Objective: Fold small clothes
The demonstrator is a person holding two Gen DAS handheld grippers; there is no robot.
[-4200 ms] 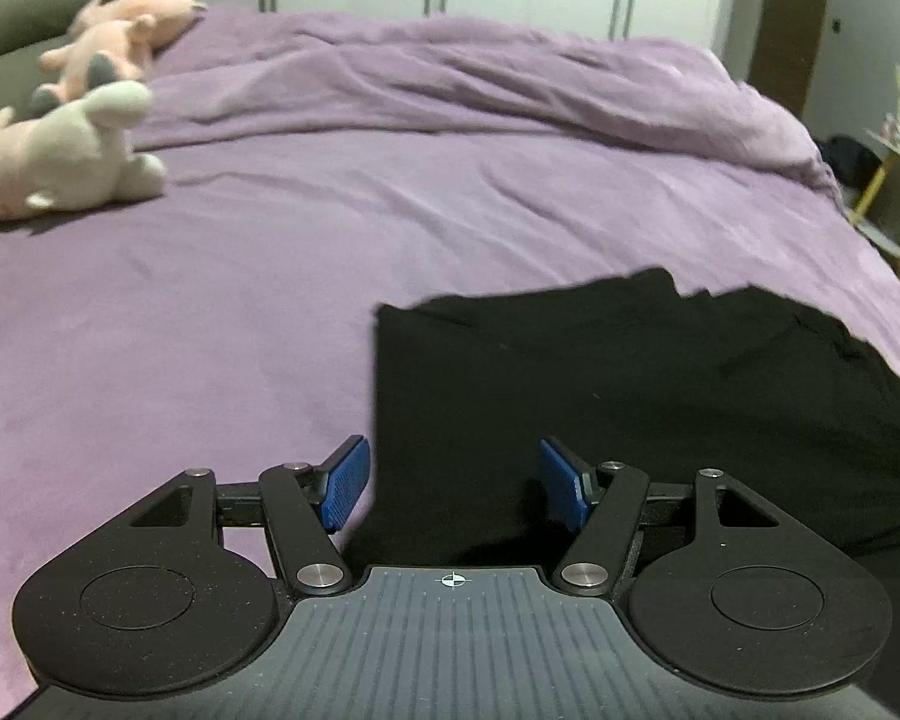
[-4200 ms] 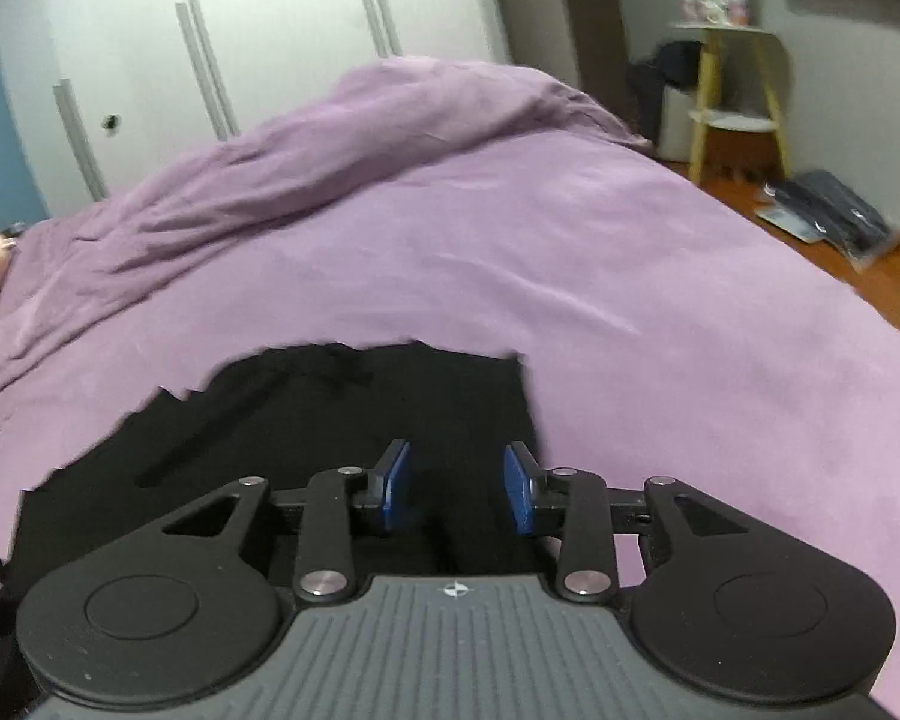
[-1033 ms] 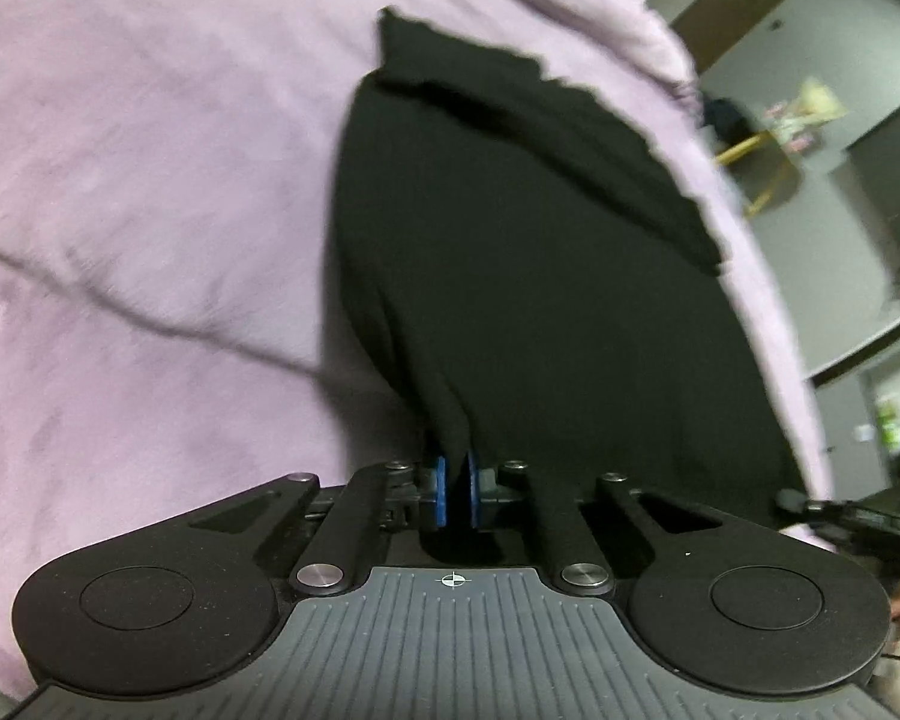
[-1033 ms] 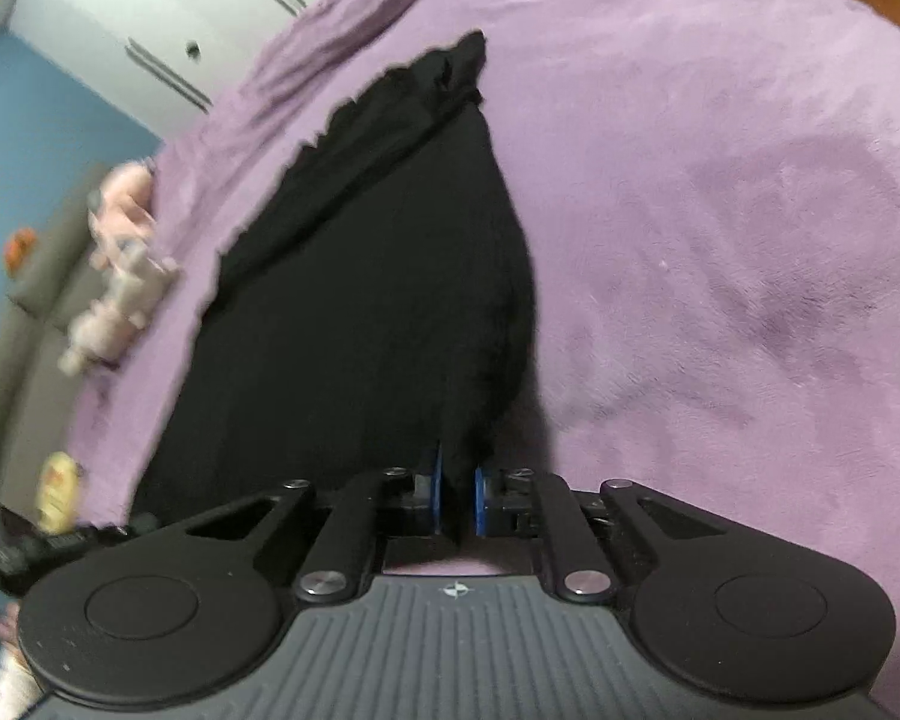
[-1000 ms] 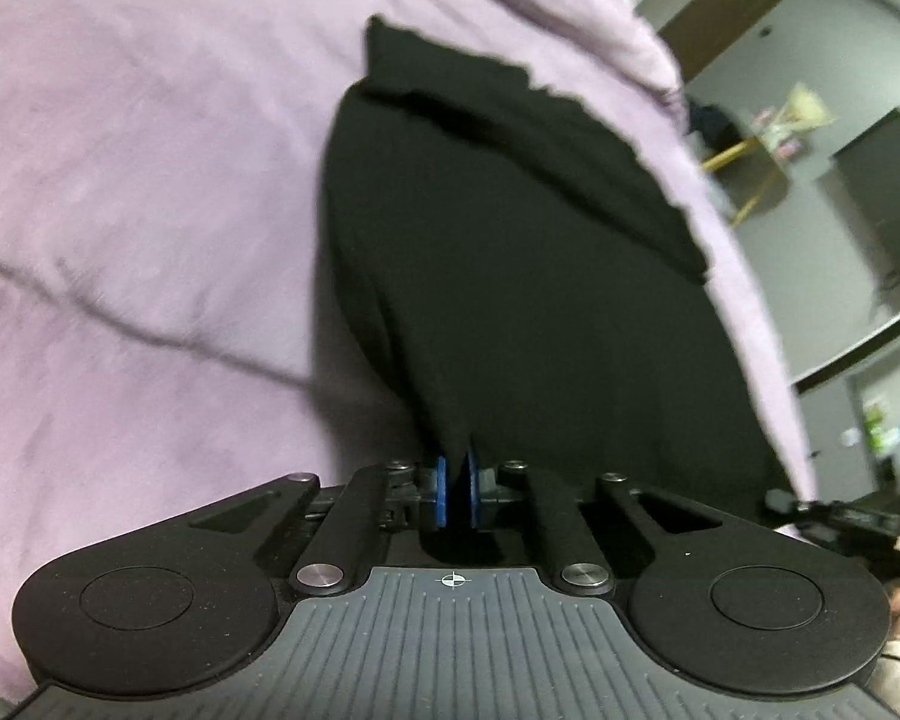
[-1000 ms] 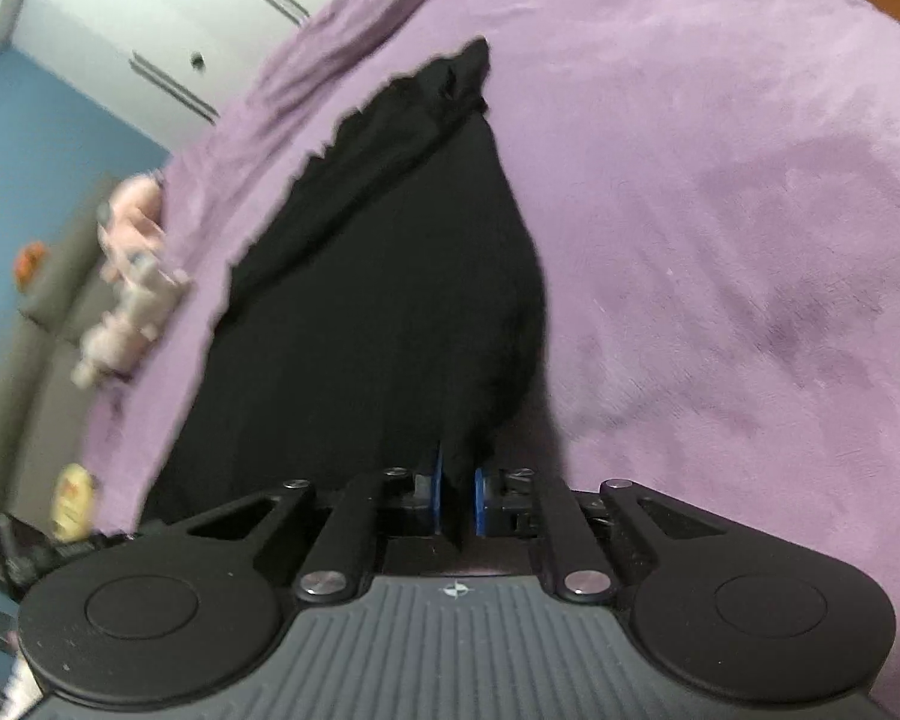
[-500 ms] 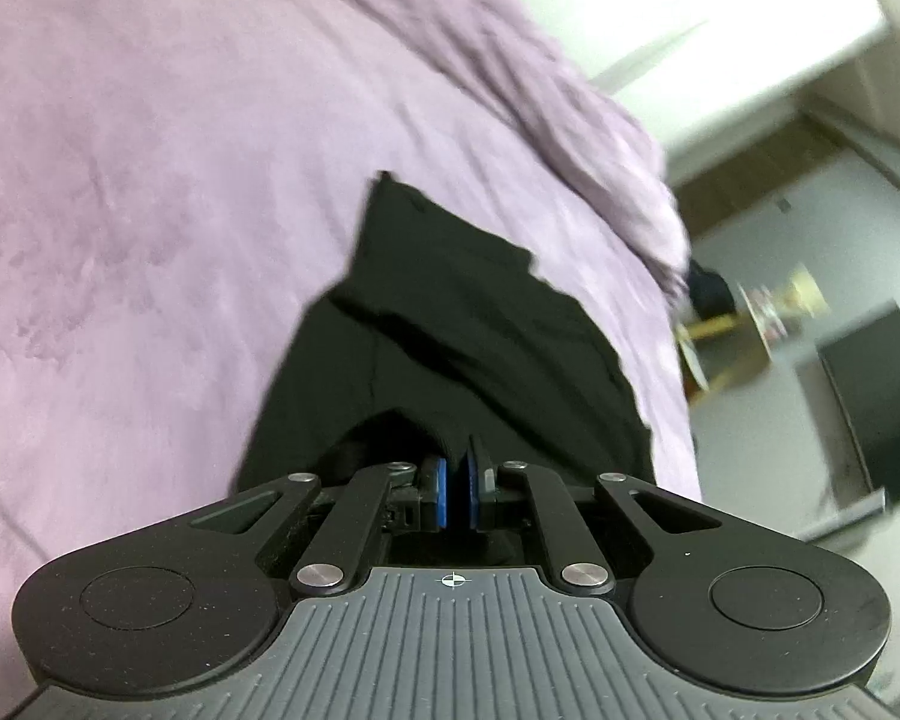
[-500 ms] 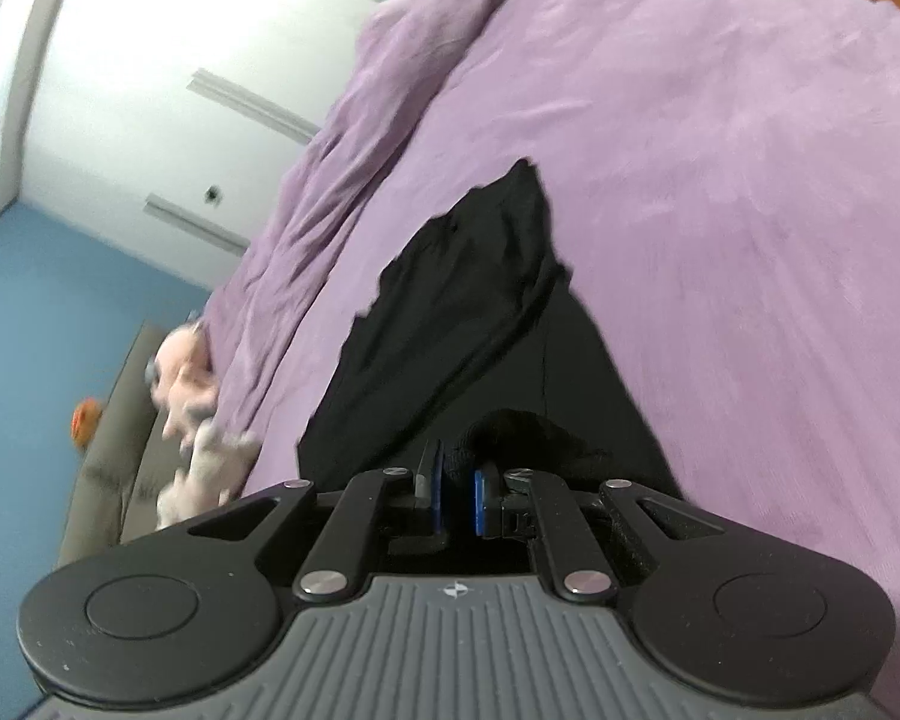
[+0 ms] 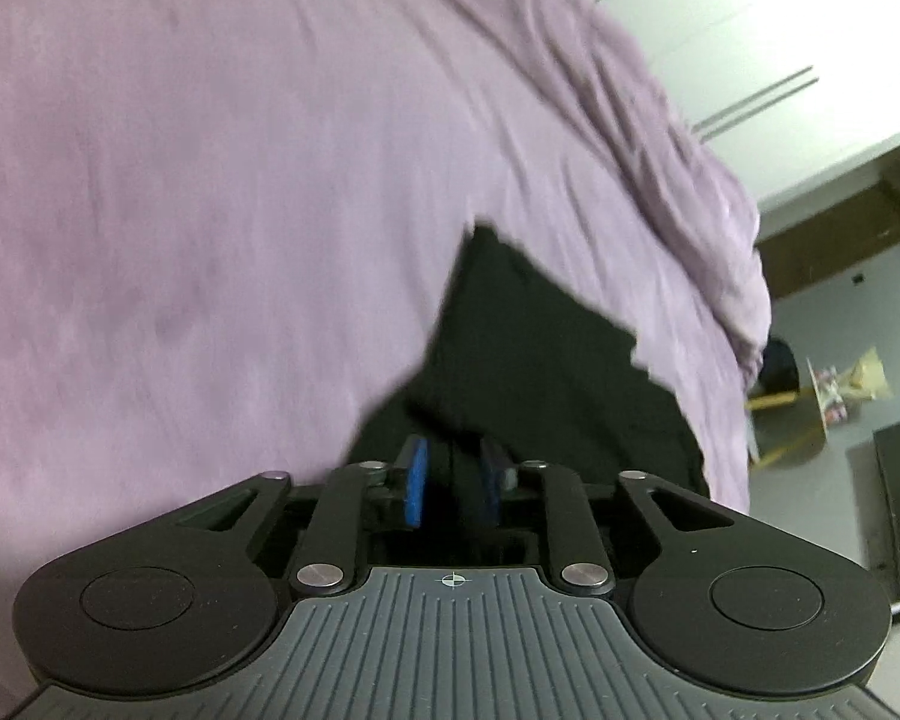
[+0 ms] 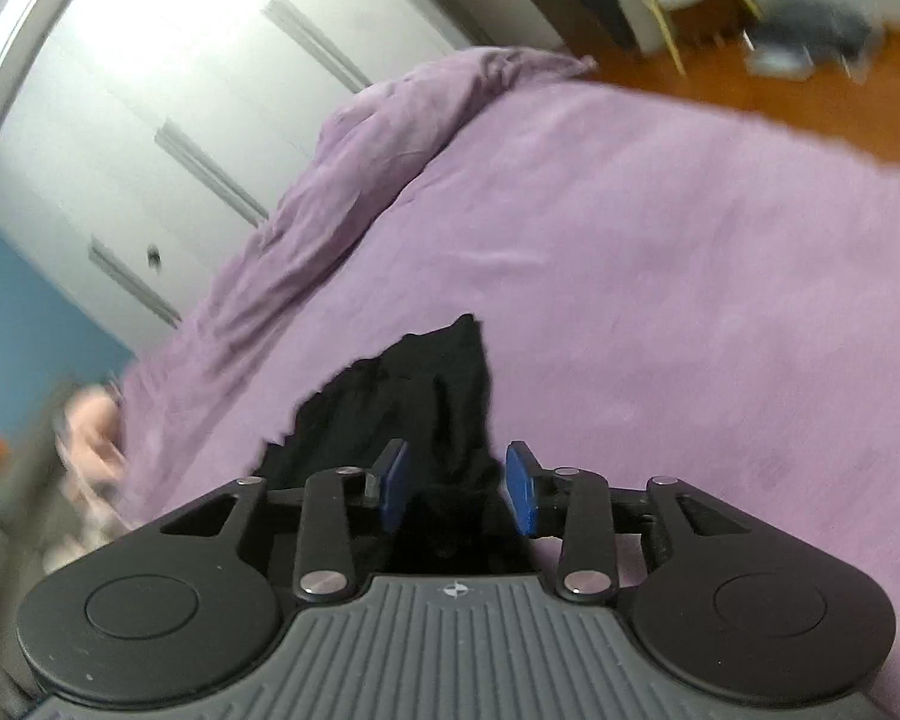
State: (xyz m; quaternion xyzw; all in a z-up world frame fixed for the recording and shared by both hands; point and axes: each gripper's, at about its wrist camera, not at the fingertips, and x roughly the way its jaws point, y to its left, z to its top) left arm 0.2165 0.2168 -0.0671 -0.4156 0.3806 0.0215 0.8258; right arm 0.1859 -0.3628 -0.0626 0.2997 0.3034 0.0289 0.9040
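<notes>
A black garment (image 9: 540, 354) lies on the purple bedspread (image 9: 210, 210), its near edge folded over toward the far edge. My left gripper (image 9: 455, 480) hovers over the near left corner with its jaws opening; a fold of black cloth still stands between the blue pads, which no longer press on it. In the right wrist view the same black garment (image 10: 414, 396) runs away from my right gripper (image 10: 457, 486), whose jaws are opening too, with cloth bunched loosely between the pads.
A rumpled purple duvet (image 10: 360, 138) is heaped at the far side of the bed before white wardrobe doors (image 10: 180, 72). Plush toys (image 10: 90, 426) lie blurred at the left. A yellow-legged side table (image 9: 810, 408) and wooden floor (image 10: 810, 96) lie past the bed's right edge.
Both grippers, shut on the garment's near corners, carried them forward over the cloth and have now parted their pads. Both views tilted up toward the wardrobe.
</notes>
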